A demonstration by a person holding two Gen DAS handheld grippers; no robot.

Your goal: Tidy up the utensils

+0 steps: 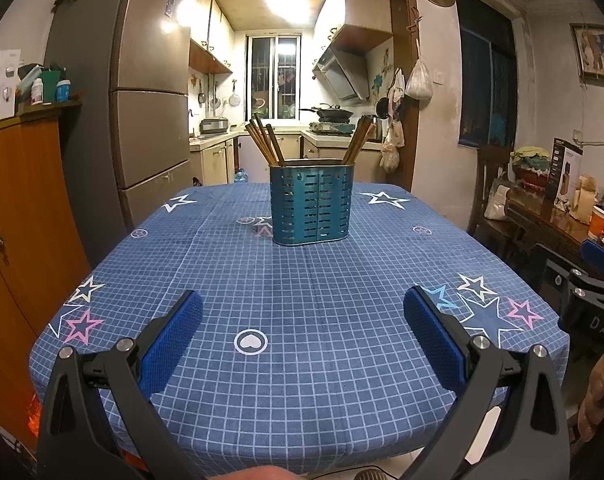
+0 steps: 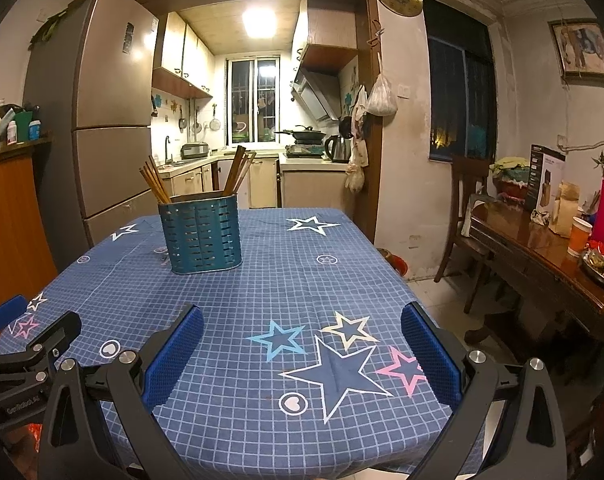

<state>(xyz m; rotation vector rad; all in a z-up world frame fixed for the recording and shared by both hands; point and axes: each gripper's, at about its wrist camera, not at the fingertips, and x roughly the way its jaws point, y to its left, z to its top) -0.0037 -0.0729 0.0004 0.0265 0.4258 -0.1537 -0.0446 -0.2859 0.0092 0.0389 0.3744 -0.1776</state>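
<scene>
Brown wooden chopsticks [image 1: 267, 140] stand in a blue metal holder with rows of little slots [image 1: 312, 203]; the holder sits upright on a table with a blue checked cloth covered in stars [image 1: 302, 360], out toward the far end; it has two sides inside; one bunch of chopsticks leans left in the left side, and another bunch [image 1: 358, 138] leans right in the right side; in the right wrist view the same holder [image 2: 200, 233] stands off to the left on the cloth, with its two bunches of sticks [image 2: 155, 184] poking up out of the top.

The left gripper [image 1: 303, 322] hangs over the near edge of the table; its two blue padded fingers [image 1: 174, 344] are spread wide apart and hold nothing; the holder is well ahead of it, right in the middle of its view.

The right gripper [image 2: 302, 338] hangs over the near edge too; its blue fingers [image 2: 430, 354] are also spread wide with nothing between them; a big dark blue star [image 2: 338, 376] on the cloth shows in the gap; the left gripper's tip [image 2: 6, 312] peeks in at the left of this view.

A tall grey fridge [image 1: 150, 92] stands behind the table on the left; a dark wooden side table [image 2: 542, 248] is off to the right.
</scene>
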